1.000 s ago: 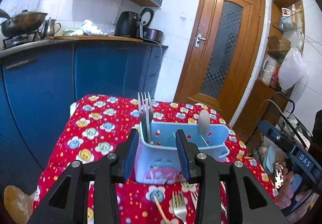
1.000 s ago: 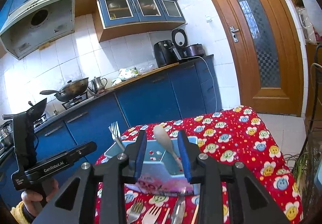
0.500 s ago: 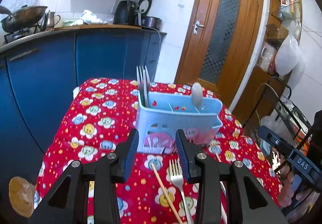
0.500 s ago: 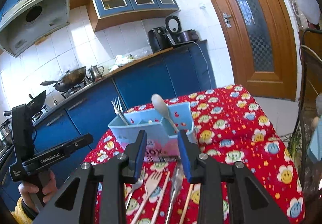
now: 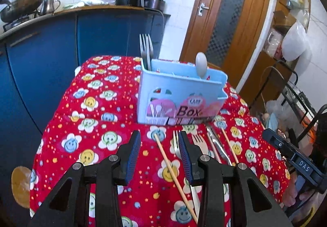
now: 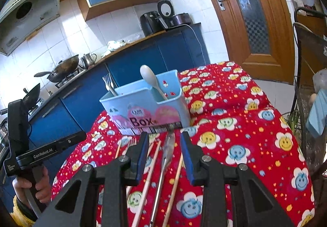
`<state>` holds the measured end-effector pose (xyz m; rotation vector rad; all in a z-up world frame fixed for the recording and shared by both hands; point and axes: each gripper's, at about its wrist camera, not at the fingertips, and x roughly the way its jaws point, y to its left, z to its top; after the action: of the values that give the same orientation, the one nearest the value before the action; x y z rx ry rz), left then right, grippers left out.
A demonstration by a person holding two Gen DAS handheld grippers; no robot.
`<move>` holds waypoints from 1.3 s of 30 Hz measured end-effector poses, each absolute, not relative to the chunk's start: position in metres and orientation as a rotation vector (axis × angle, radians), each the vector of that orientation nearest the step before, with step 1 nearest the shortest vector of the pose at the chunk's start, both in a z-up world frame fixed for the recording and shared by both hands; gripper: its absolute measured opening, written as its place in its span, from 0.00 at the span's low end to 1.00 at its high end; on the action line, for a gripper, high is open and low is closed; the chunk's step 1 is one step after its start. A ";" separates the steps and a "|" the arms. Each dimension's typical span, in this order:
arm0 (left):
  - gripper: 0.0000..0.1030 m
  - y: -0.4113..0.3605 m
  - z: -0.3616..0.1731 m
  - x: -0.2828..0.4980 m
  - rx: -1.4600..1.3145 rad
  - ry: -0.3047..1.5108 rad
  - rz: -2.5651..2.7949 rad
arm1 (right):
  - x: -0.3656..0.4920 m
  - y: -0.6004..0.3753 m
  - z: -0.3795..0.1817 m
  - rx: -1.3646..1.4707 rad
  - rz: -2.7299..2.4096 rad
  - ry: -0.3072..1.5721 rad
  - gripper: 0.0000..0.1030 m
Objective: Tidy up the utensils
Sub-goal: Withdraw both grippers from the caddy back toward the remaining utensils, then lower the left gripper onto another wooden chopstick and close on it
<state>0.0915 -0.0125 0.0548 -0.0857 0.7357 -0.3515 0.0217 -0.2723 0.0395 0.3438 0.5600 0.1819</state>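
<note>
Both claws have dipped toward the tabletop [image 5: 67,112]; left claw [image 5: 159,155] and right claw [image 6: 164,151] hang spread, empty. Beyond them stands the utensil box [image 5: 179,96]; loose utensils [image 6: 163,163] lie beneath.

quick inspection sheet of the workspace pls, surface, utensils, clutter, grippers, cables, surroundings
surface: table under a red flower-print tablecloth.
job's things: light blue plastic utensil box stands upright, holding metal forks at one end and a pale spoon at the other. Loose in front of it lie wooden chopsticks, a metal fork, a pale wooden fork and a metal utensil.
clutter: nothing seen on the cloth.
grippers: left gripper open and empty, over a chopstick; right gripper open and empty, over the loose utensils.
cables: white cord hanging down the blue cabinets.
surroundings: wok and kettle on the counter, wooden door.
</note>
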 end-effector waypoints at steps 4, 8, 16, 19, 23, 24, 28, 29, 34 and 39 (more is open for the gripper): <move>0.38 -0.016 0.047 0.090 -0.076 0.768 -0.350 | 0.019 -0.274 0.034 0.340 0.171 0.582 0.34; 0.38 -0.020 0.039 0.092 -0.071 0.809 -0.348 | 0.016 -0.279 0.027 0.347 0.161 0.604 0.34; 0.38 -0.028 0.017 0.101 -0.087 0.930 -0.365 | 0.015 -0.287 0.014 0.365 0.151 0.641 0.34; 0.38 -0.034 0.011 0.102 -0.086 0.972 -0.387 | 0.015 -0.289 0.010 0.371 0.149 0.651 0.34; 0.38 -0.041 0.004 0.105 -0.074 1.019 -0.404 | 0.015 -0.292 0.006 0.378 0.147 0.662 0.34; 0.38 -0.043 0.002 0.106 -0.071 1.033 -0.408 | 0.016 -0.293 0.006 0.380 0.146 0.663 0.34; 0.29 -0.049 -0.006 0.110 -0.064 1.101 -0.419 | 0.016 -0.296 0.002 0.391 0.145 0.670 0.34; 0.27 -0.050 -0.008 0.111 -0.064 1.117 -0.417 | 0.016 -0.297 0.001 0.393 0.146 0.672 0.34; 0.21 -0.050 -0.010 0.115 -0.060 1.151 -0.400 | 0.016 -0.300 -0.002 0.405 0.144 0.678 0.34; 0.10 -0.047 -0.012 0.119 -0.076 1.163 -0.394 | 0.016 -0.301 -0.002 0.407 0.146 0.683 0.35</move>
<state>0.1187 -0.0467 -0.0115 -0.0760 1.1632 -0.3939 0.0158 -0.3013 -0.0025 0.4068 0.6829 0.1461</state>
